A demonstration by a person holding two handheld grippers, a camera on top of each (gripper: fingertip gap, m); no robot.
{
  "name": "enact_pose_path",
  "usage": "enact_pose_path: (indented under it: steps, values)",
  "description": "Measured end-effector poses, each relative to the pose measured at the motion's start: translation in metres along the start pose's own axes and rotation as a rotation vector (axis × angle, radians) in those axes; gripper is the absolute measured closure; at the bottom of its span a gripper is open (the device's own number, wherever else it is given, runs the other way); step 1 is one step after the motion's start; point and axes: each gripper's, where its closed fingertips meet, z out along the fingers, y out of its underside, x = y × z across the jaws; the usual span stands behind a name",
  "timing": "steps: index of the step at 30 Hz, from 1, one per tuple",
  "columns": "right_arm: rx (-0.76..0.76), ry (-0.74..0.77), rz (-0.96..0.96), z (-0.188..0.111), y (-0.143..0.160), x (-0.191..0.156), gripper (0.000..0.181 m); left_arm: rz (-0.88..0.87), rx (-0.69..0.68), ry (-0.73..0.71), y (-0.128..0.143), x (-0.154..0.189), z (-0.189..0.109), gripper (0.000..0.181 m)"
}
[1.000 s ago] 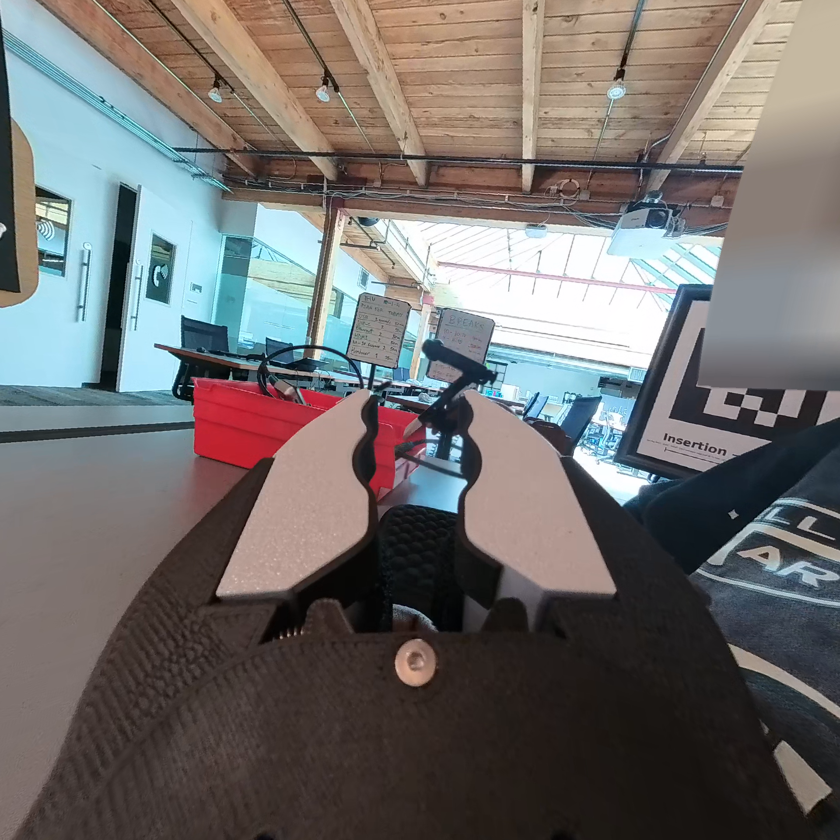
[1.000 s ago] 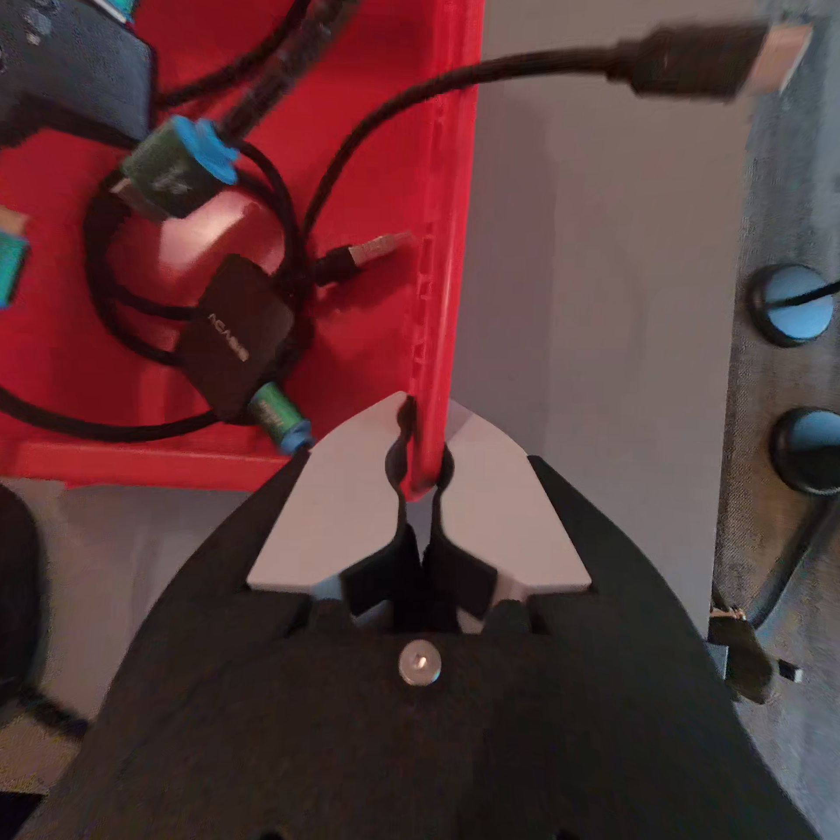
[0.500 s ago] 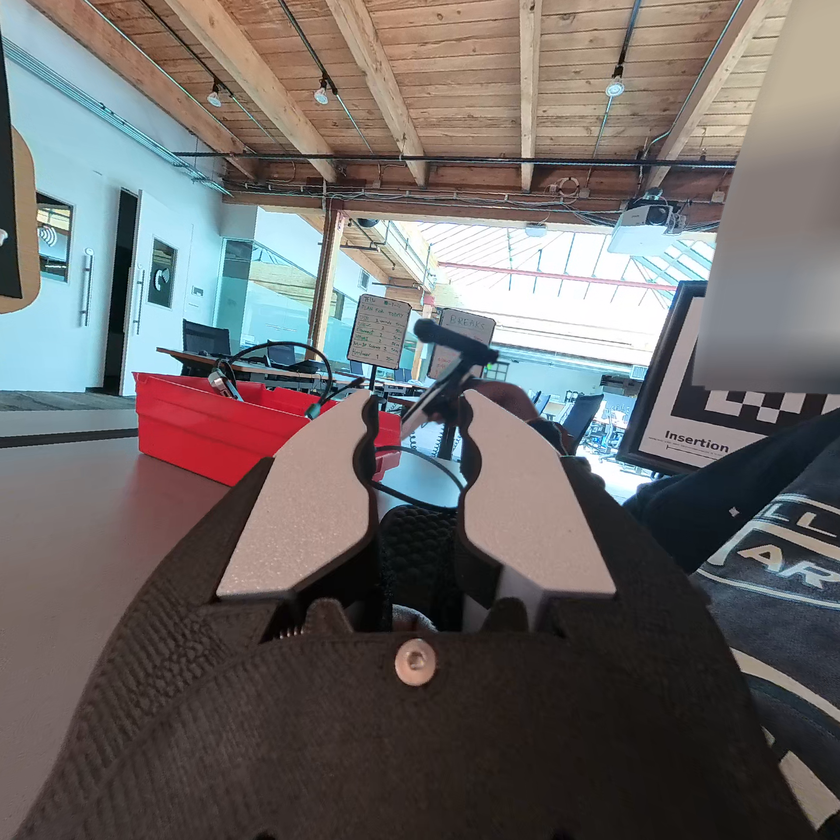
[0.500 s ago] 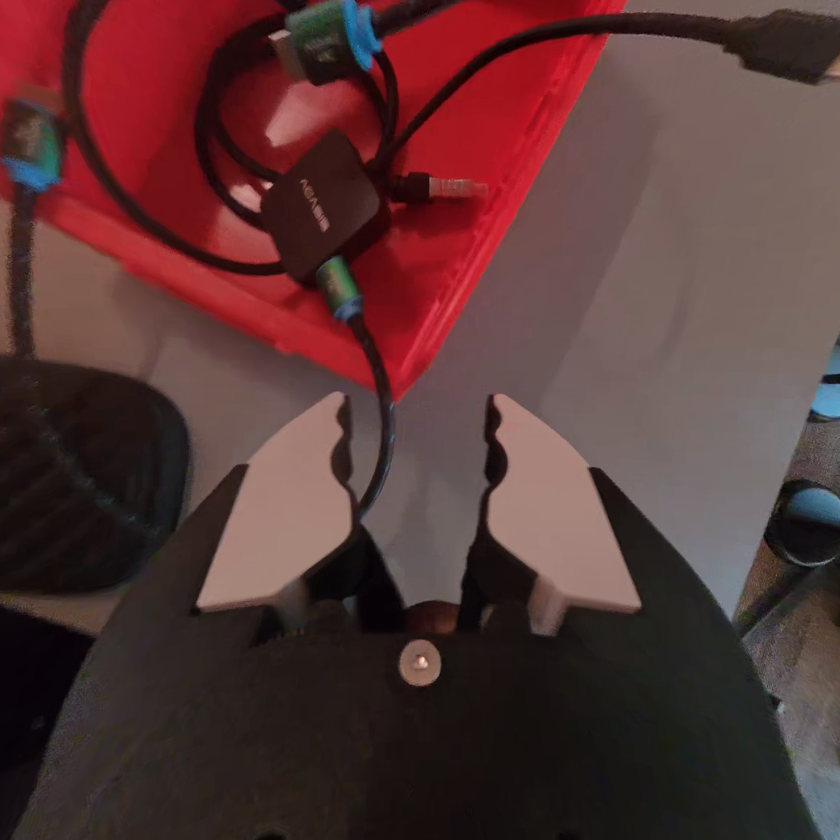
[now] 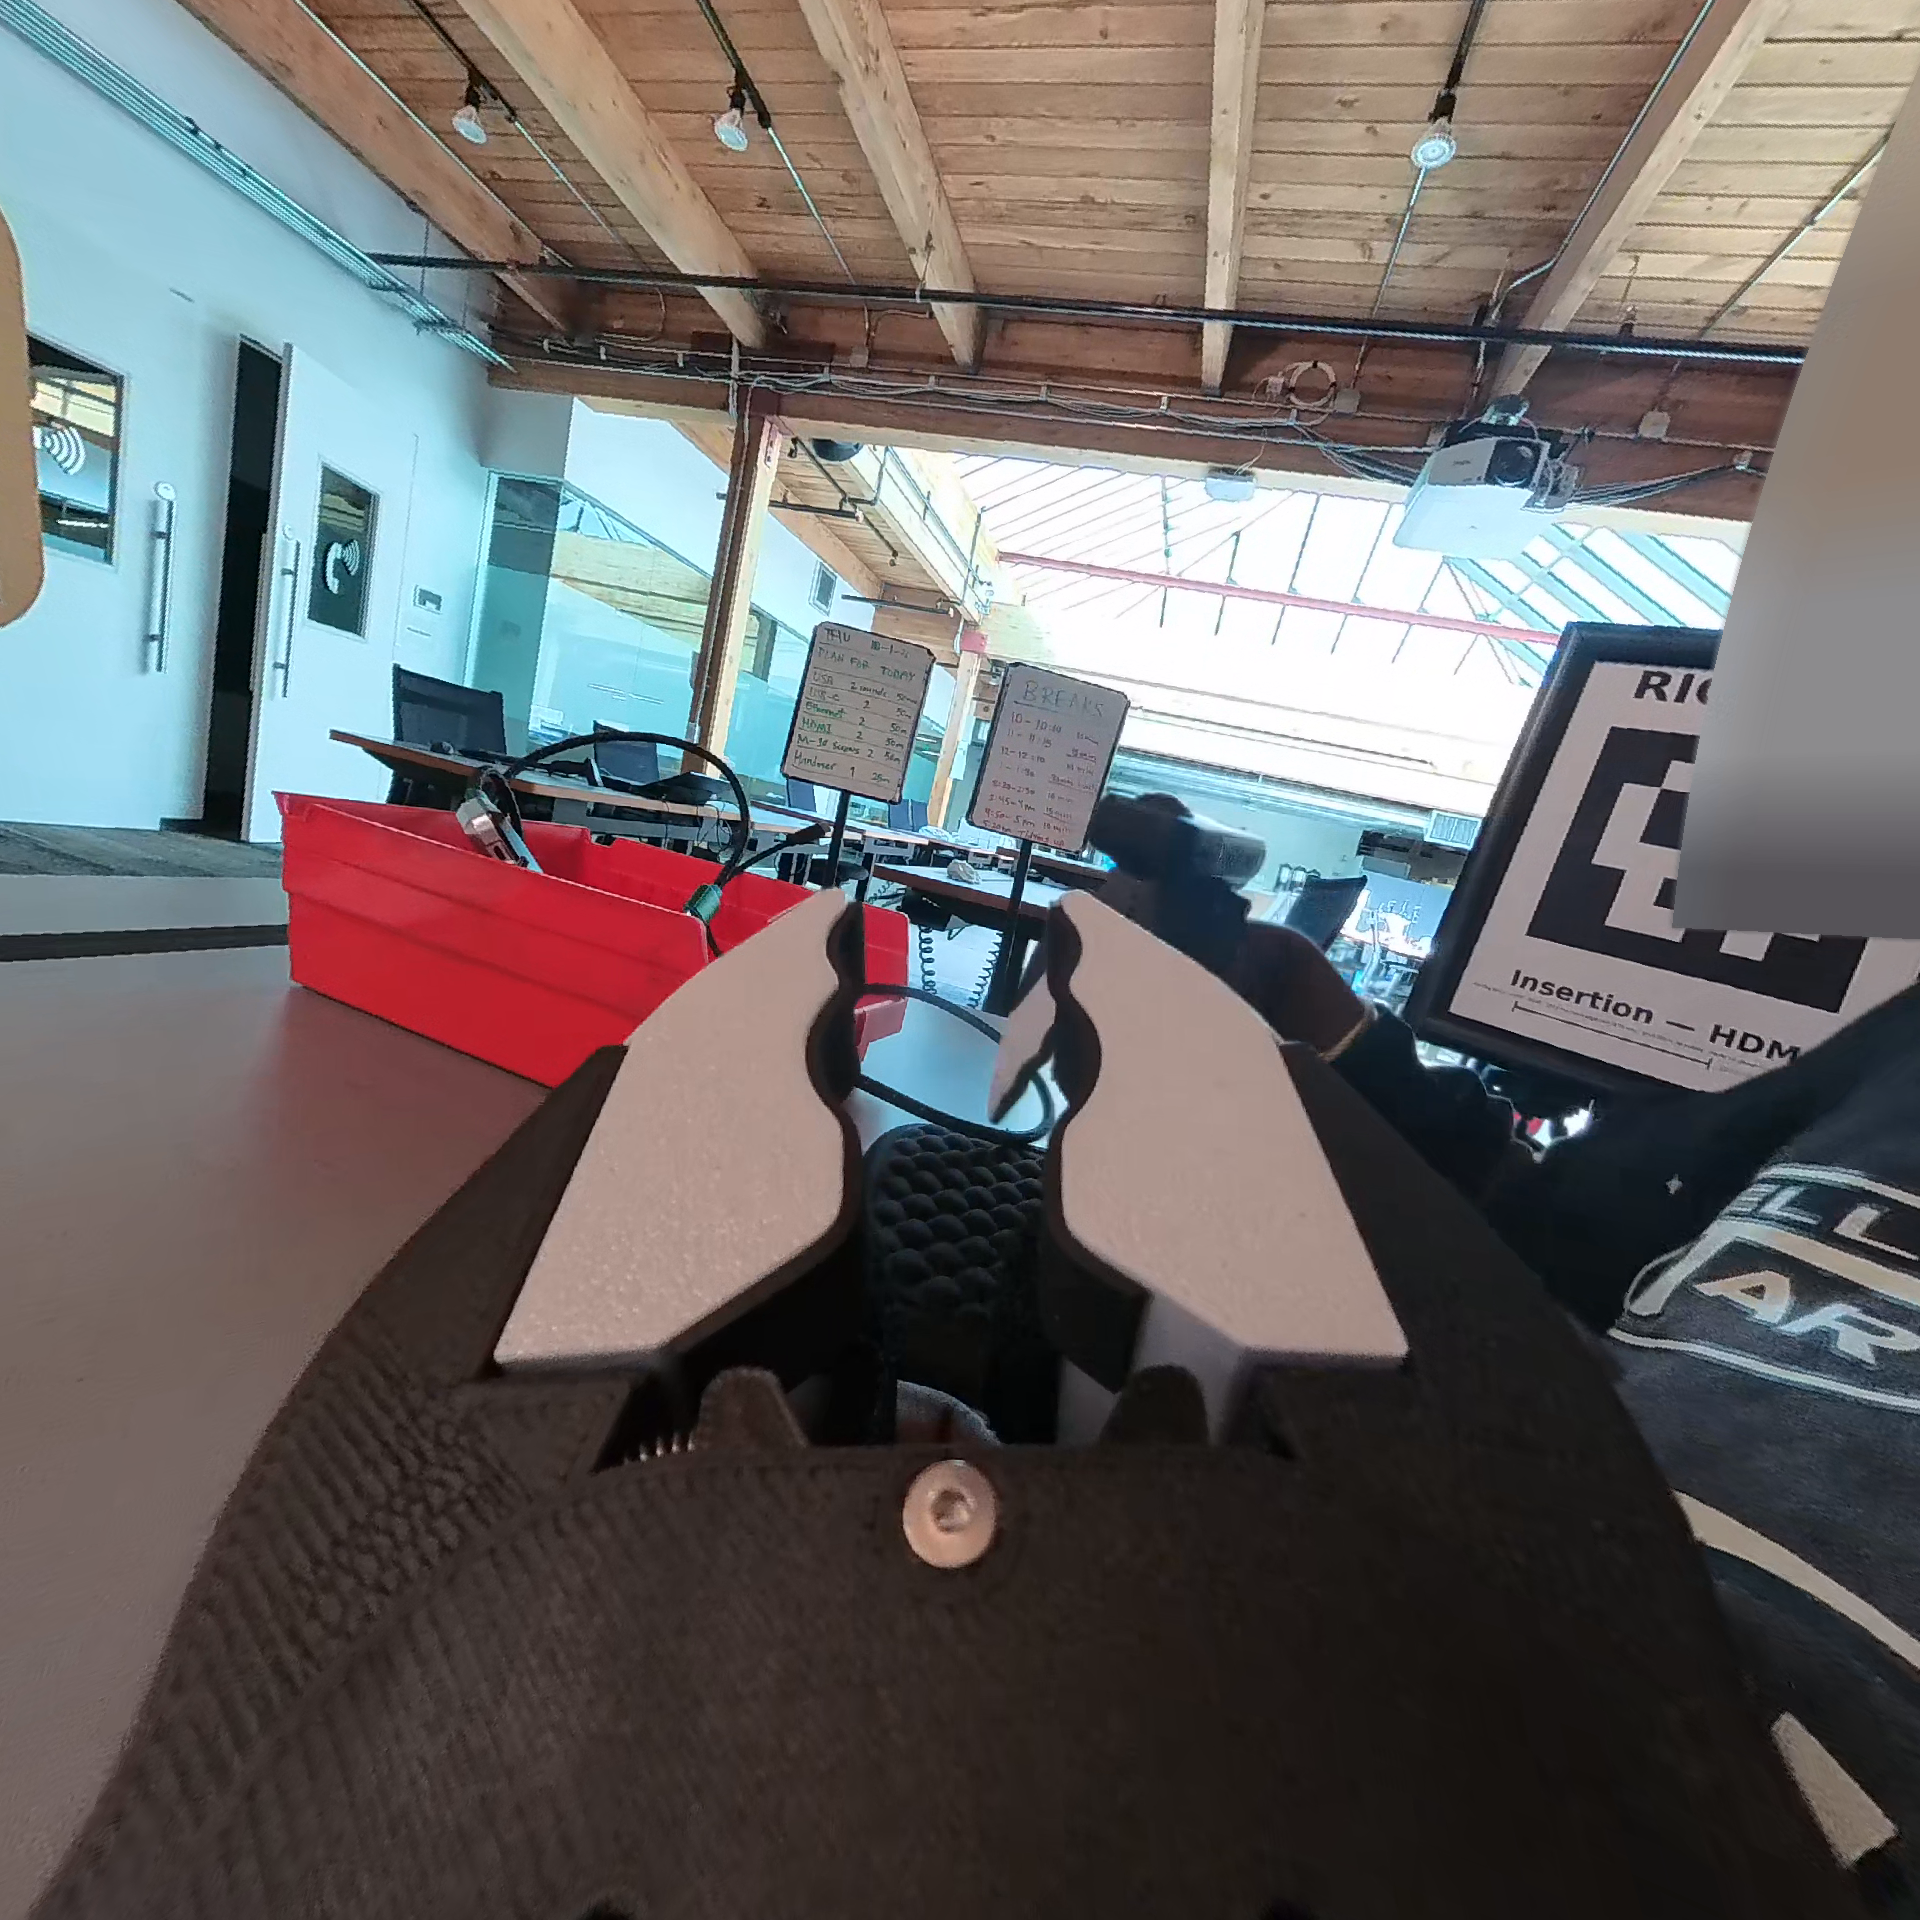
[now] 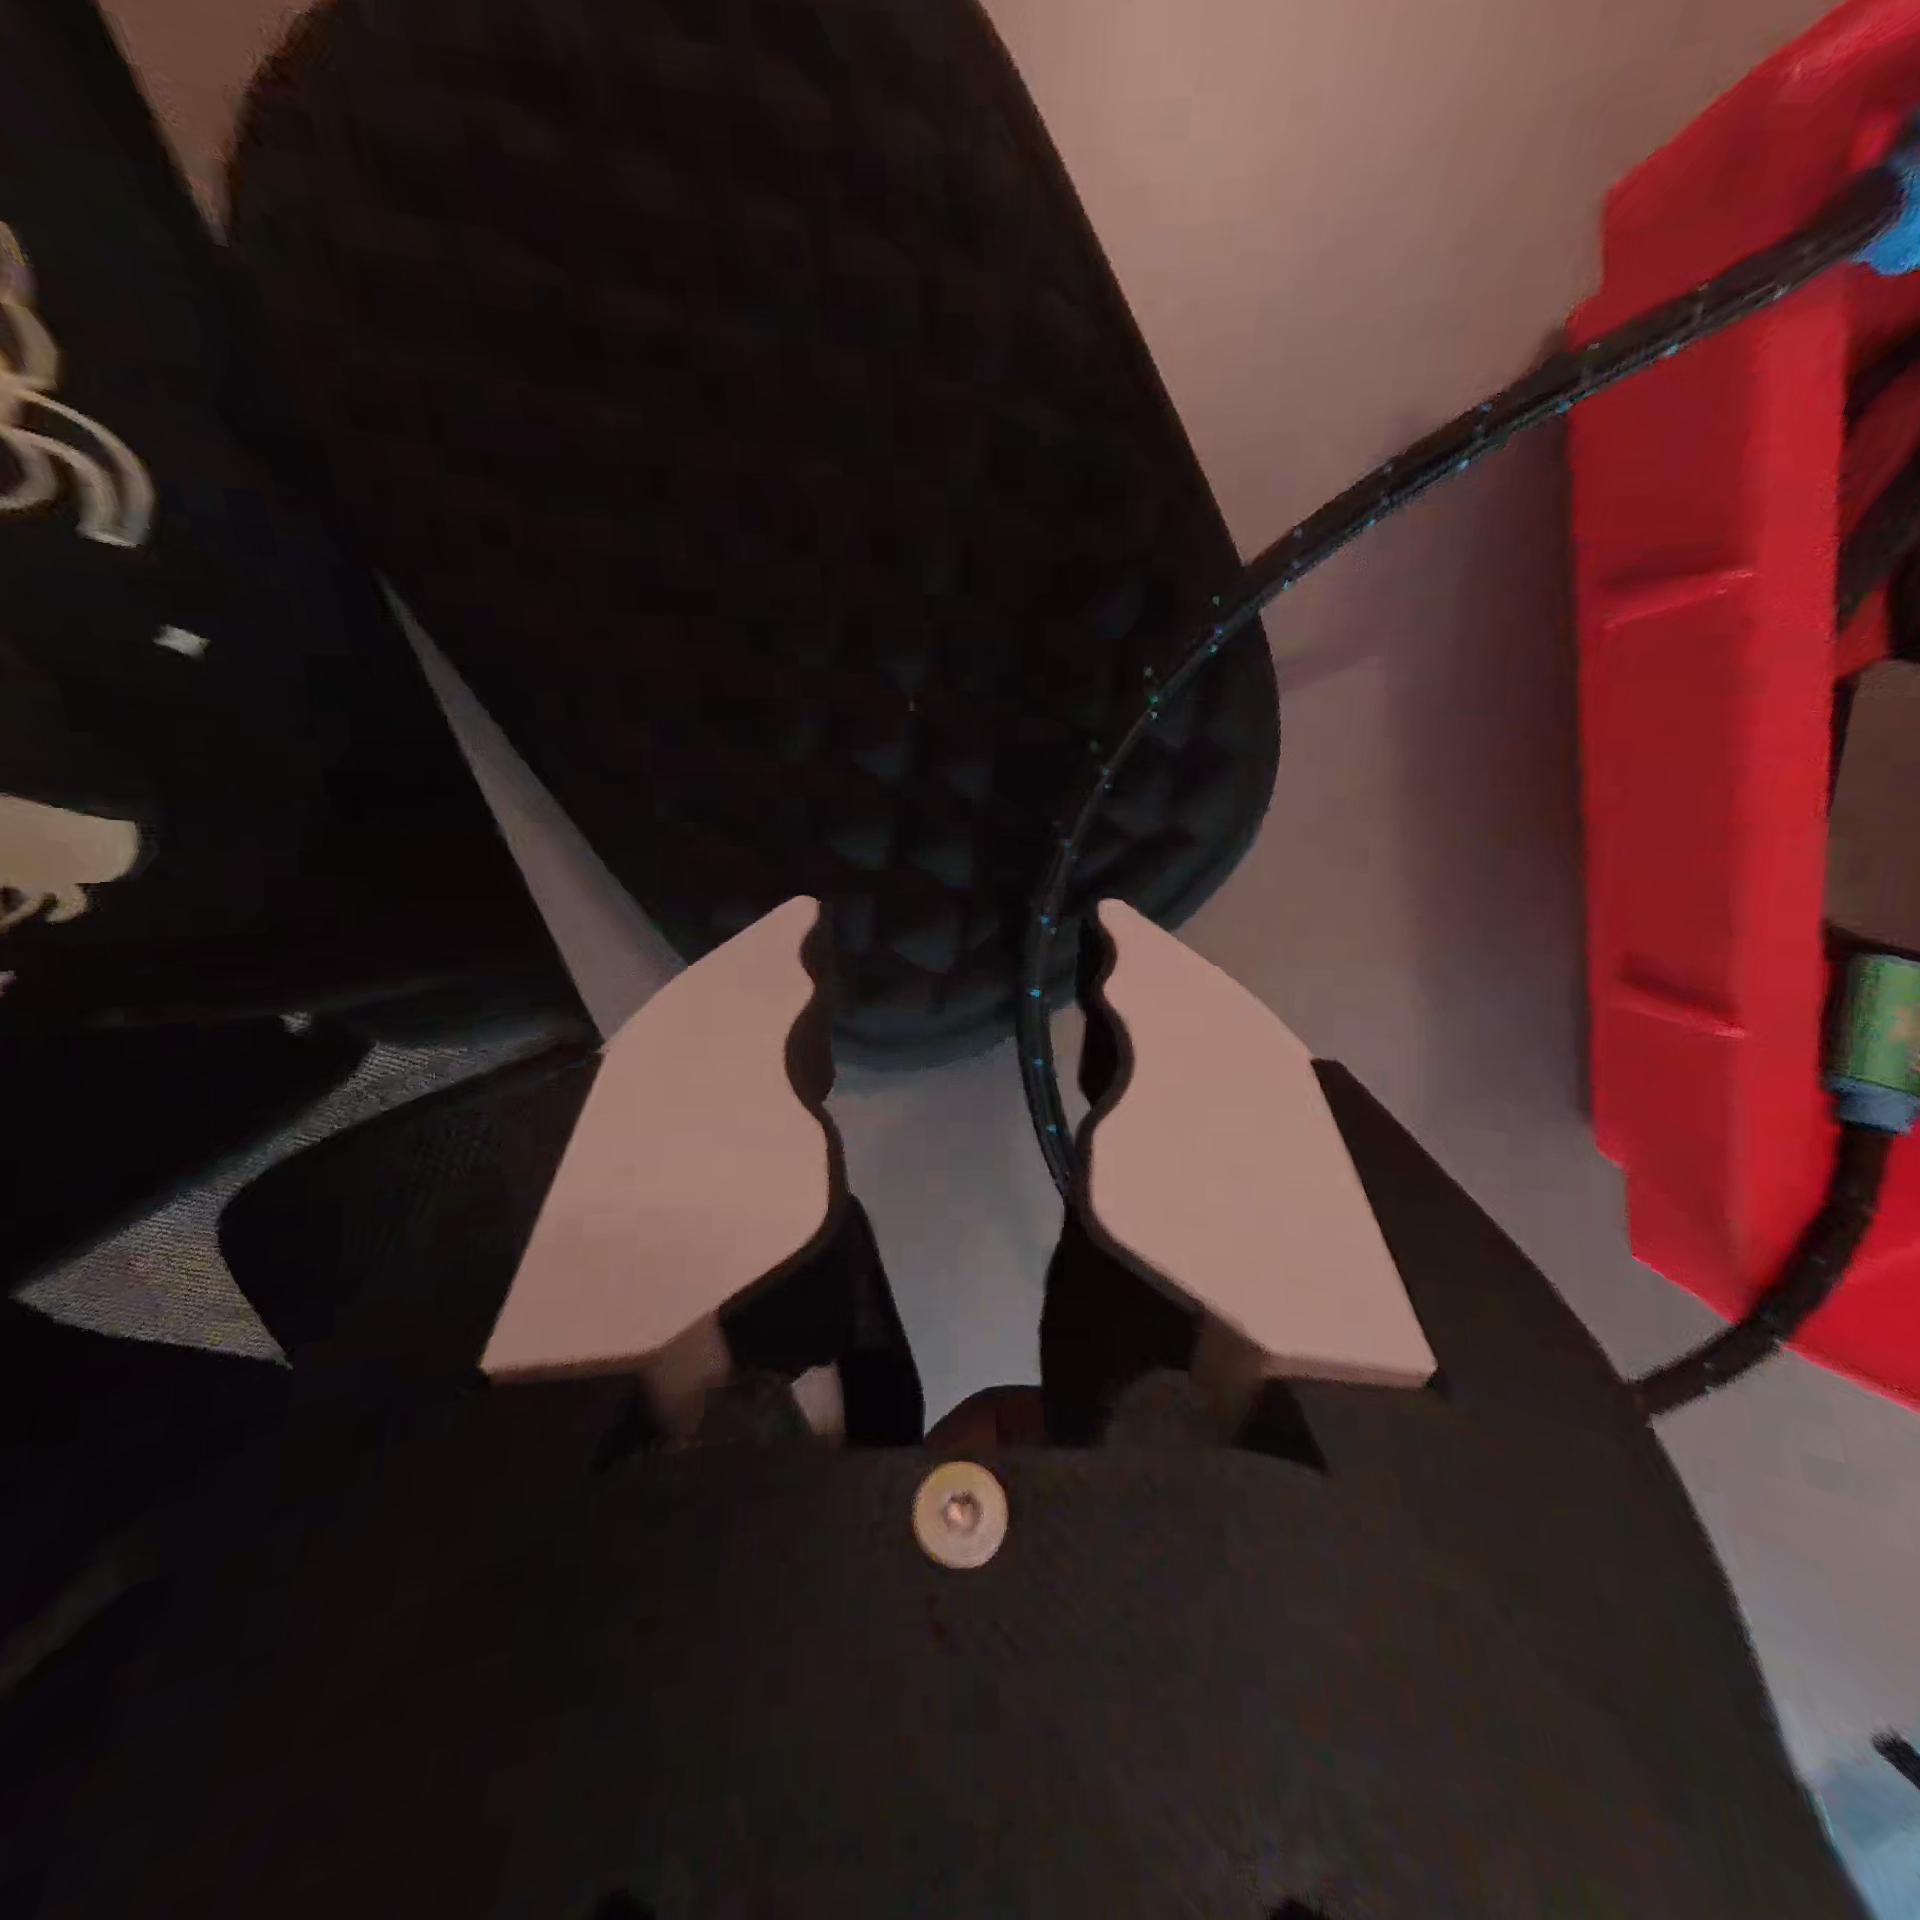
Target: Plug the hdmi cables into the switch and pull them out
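Note:
My left gripper lies low on the grey table, jaws a little apart and empty, with a black textured rounded object between its fingers. The red bin stands ahead on the left with cables and a green plug at its rim. My right gripper is open over the same black object. A black braided HDMI cable runs from the bin between its fingers, along the right finger, unclamped. A green plug with a blue collar lies in the bin. The switch is hidden.
A framed black-and-white marker sign stands at the right. Two small whiteboards on stands are behind the bin. A person's dark printed clothing is close on the right. The right gripper and the hand holding it show ahead.
My right gripper let go of the red bin's rim, opened, and swung away to the black object, the cable now between its fingers. The bin shifted left. My left gripper stayed put.

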Motion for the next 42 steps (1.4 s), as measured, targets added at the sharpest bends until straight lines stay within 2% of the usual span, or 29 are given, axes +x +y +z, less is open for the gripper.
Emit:
enact_pose_path:
  steps: [1, 3, 5, 8, 11, 14, 16, 18, 20, 21, 22, 24, 28, 31, 33, 35, 38, 42]
  values:
    - [0.031, -0.012, -0.006, -0.001, -0.001, -0.002, 0.142, 0.000, -0.001, 0.000, 0.000, 0.000, 0.000, 0.148]
    - [0.061, 0.049, -0.041, -0.004, -0.001, 0.008, 0.175, 0.003, -0.002, -0.001, 0.000, 0.000, 0.000, 0.148]
    - [0.042, 0.043, -0.070, -0.003, 0.004, 0.012, 0.175, 0.003, -0.004, -0.002, 0.000, 0.000, 0.000, 0.148]
    - [0.164, 0.035, -0.100, -0.015, -0.014, 0.017, 0.175, 0.000, -0.004, -0.003, 0.001, 0.000, 0.000, 0.148]
    - [0.403, 0.115, -0.113, -0.063, -0.053, 0.034, 0.178, -0.004, -0.007, -0.001, 0.001, 0.000, 0.001, 0.148]
    - [0.650, 0.359, -0.044, -0.139, -0.088, 0.087, 0.181, -0.006, -0.012, 0.003, 0.002, 0.000, 0.001, 0.148]
    - [0.703, 0.398, 0.007, -0.168, -0.102, 0.118, 0.181, -0.004, -0.013, 0.003, 0.002, 0.000, 0.002, 0.148]
    - [0.607, 0.377, 0.017, -0.164, -0.108, 0.145, 0.181, -0.004, -0.014, 0.003, 0.002, 0.000, 0.002, 0.148]
    - [0.622, 0.247, -0.139, -0.150, -0.127, 0.132, 0.178, -0.003, -0.008, 0.004, 0.001, 0.000, 0.001, 0.148]
    - [0.604, 0.188, -0.198, -0.140, -0.130, 0.119, 0.168, -0.001, -0.002, 0.003, 0.000, 0.000, 0.001, 0.148]
    - [0.536, 0.152, -0.238, -0.126, -0.124, 0.108, 0.148, -0.002, 0.004, 0.002, 0.000, 0.000, 0.000, 0.148]
    - [0.357, 0.106, -0.338, -0.097, -0.098, 0.083, 0.131, -0.006, 0.008, 0.002, -0.001, 0.000, 0.000, 0.148]
    - [0.160, 0.122, -0.489, -0.058, -0.038, 0.045, 0.132, 0.007, -0.003, 0.004, 0.001, 0.001, 0.000, 0.148]
    - [0.000, 0.197, -0.466, -0.039, 0.010, 0.041, 0.131, 0.011, -0.012, 0.003, 0.002, 0.001, 0.001, 0.148]
    - [-0.061, 0.256, -0.452, -0.025, 0.031, 0.042, 0.134, 0.002, -0.015, 0.000, 0.002, 0.000, 0.002, 0.148]
    - [-0.045, 0.296, -0.464, -0.012, 0.039, 0.038, 0.136, -0.009, -0.021, 0.000, 0.003, -0.001, 0.002, 0.148]
    - [-0.005, 0.435, -0.553, -0.011, 0.032, 0.046, 0.168, -0.019, -0.029, 0.004, 0.004, -0.001, 0.003, 0.148]
    - [0.229, 0.498, -0.453, -0.060, -0.008, 0.064, 0.173, -0.015, -0.028, 0.011, 0.004, 0.000, 0.003, 0.148]
